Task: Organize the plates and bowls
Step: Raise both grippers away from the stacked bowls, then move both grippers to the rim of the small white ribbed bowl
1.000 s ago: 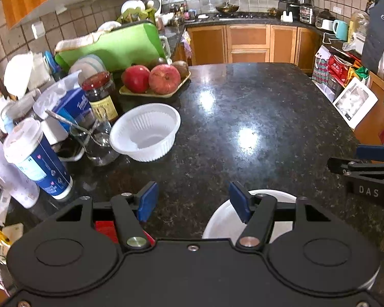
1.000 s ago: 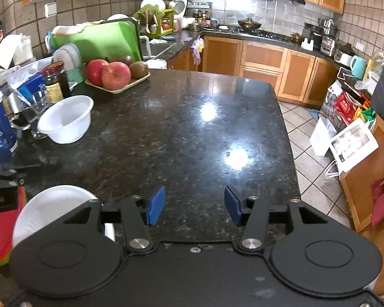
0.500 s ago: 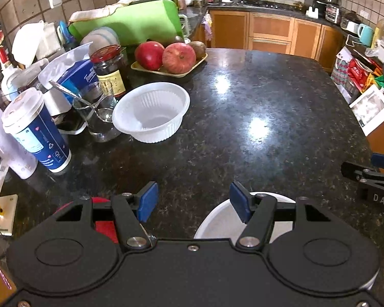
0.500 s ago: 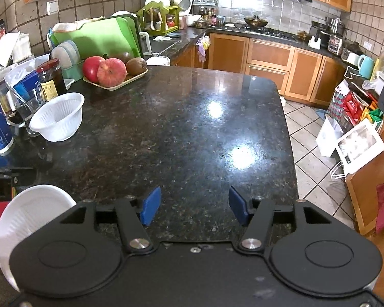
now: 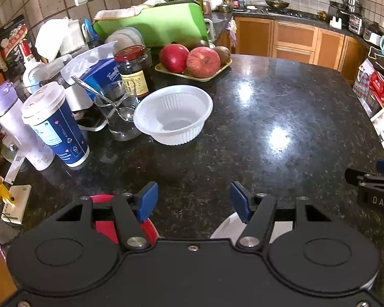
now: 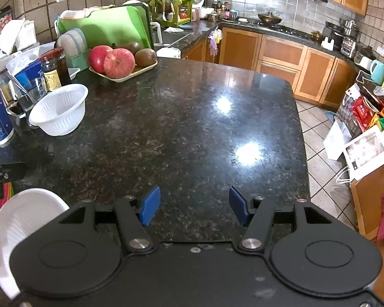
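on the dark granite worktop (image 6: pixel 192 133) the ribbed white bowl (image 5: pixel 172 115), white plate (image 6: pixel 20 225) and red plate (image 5: pixel 102 223) lie apart, unstacked, while the left hand-held gripper (image 5: pixel 193 202) and the just-widened right hand-held gripper (image 6: pixel 194 207) gape empty.

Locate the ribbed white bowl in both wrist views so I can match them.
Left wrist: ribbed white bowl centre-left, beside the drinking glass.
Right wrist: ribbed white bowl far left, mid-height.
Shared landmark: fruit tray behind it.
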Tool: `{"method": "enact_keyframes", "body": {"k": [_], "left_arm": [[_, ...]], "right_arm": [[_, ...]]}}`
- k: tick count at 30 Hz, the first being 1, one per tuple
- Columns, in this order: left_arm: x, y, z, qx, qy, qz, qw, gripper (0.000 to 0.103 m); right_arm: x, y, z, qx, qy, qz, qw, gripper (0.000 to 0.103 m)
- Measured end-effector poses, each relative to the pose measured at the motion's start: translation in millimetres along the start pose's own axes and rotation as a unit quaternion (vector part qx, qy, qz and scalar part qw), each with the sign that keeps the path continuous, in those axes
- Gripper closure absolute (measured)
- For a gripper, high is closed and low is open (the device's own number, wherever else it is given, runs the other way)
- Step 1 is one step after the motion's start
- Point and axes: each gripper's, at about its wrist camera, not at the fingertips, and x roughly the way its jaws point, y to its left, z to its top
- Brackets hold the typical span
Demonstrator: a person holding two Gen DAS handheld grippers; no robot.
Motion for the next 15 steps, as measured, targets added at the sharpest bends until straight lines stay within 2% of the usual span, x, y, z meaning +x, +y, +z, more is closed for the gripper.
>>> {"method": "enact_keyframes", "body": {"k": [11,15], "left_arm": [[9.5,11.9,7.4,-0.015,0.009,0.004,0.9998,0.037],[14.1,20.4,8.9,-0.017,0.013,0.0,0.9998,0.037]], "right_arm": [[14.8,10.4,12.2,-0.023,0.006,0.004,1.0,0.039],[24.5,16.6,19.8,-0.032,0.029,0.017,0.999,0.039]]}}
